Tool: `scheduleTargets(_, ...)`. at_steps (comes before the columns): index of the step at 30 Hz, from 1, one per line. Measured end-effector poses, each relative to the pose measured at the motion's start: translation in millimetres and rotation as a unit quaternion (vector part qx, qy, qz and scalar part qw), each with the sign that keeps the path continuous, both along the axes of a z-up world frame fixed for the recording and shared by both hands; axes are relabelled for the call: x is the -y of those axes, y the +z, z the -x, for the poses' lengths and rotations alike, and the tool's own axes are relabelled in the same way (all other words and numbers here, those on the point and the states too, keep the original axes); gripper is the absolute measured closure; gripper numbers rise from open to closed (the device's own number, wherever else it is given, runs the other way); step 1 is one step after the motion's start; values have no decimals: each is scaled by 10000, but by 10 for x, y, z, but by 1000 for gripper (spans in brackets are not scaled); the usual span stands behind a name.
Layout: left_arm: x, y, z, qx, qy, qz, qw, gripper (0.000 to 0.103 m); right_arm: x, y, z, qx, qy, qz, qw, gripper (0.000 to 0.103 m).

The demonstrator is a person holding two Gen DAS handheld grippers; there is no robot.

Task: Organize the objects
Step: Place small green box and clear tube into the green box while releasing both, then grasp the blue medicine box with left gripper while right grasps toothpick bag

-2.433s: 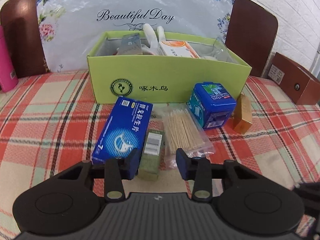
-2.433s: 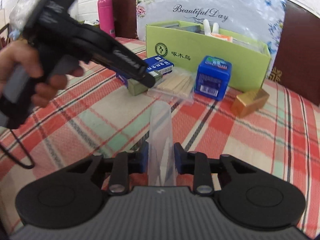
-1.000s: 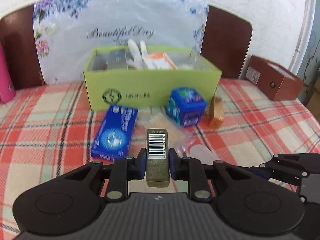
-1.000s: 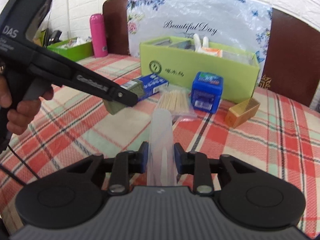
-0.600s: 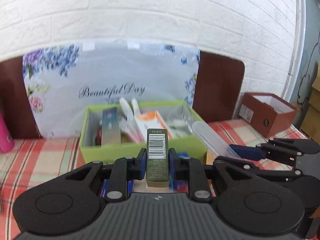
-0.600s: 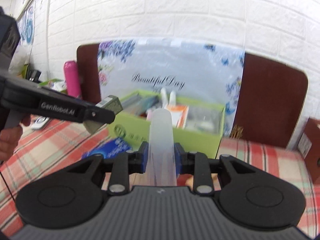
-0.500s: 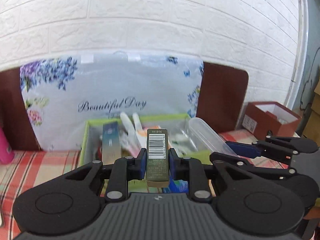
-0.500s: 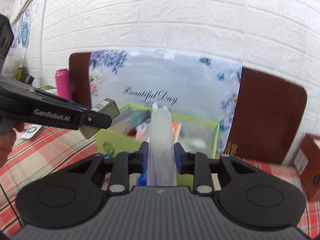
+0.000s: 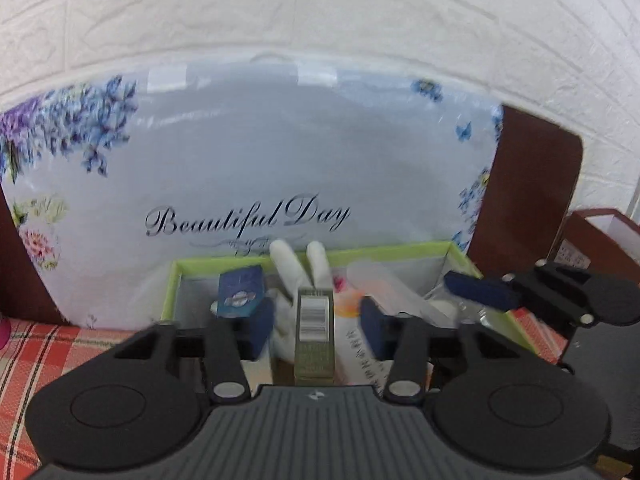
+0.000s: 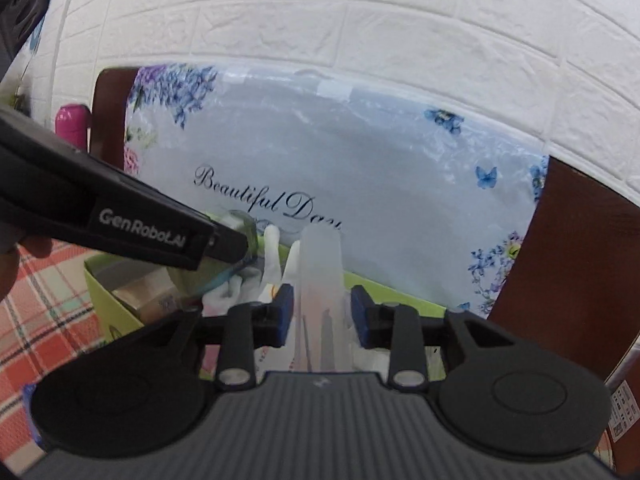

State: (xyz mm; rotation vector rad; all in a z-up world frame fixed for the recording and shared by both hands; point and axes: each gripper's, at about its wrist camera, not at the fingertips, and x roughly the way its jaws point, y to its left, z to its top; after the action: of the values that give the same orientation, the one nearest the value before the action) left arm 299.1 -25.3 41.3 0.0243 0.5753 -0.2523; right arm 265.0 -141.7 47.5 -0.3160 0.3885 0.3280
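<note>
Left wrist view: the left tongs hang over the green box, pointing down into it.
Left tongs state: the jaws are opening; both blue pads stand clear of the small olive box, which sits between them with a gap on each side.
Small olive box: upright between the pads, barcode label facing the camera, its lower end hidden behind the tongs' body.
Green box contents: just past the left pad, a dark blue carton; straight ahead, two white rounded tips; past the right pad, a white packet with orange print.
Right of the tongs: the right tongs reach in over the green box, with a clear tube at their tip.
Behind the green box: a flowered bag printed "Beautiful Day", against a white brick wall.
Bench: red checked cloth to the left of the tongs.

Right wrist view: the right tongs point over the green box.
Right tongs state: the jaws are opening; the clear tube stands between the pads, and whether they touch it I cannot tell.
Left of the tongs: the left tongs cross in, a person's hand behind them.
Far left: a pink bottle.
</note>
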Motion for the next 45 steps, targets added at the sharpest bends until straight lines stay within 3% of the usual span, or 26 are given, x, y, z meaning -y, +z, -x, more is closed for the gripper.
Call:
scheduleTargets(6,-186,-217,192,28,207,121,9997,33,99,-205,214,275,-179,-110,9994,15)
scheduleTargets(10,-210,-191,266,-29,236,147,9996,33,149,-111,272,167,-253,-309,9991,8)
scheduleTargets(15,-166,-38,447,-124,343,85,9993,31,198,120,512,336,-272,-488,9979,0)
scheduleTargets(26,-127,138,1134,-95,610,-51,9981,28,349,239,1214,188,-415,-915,9948,0)
scheduleTargets(45,-310,-453,1719,-895,869,41,9922,28,525,-218,1936,-734,-653,-1484,9840,0)
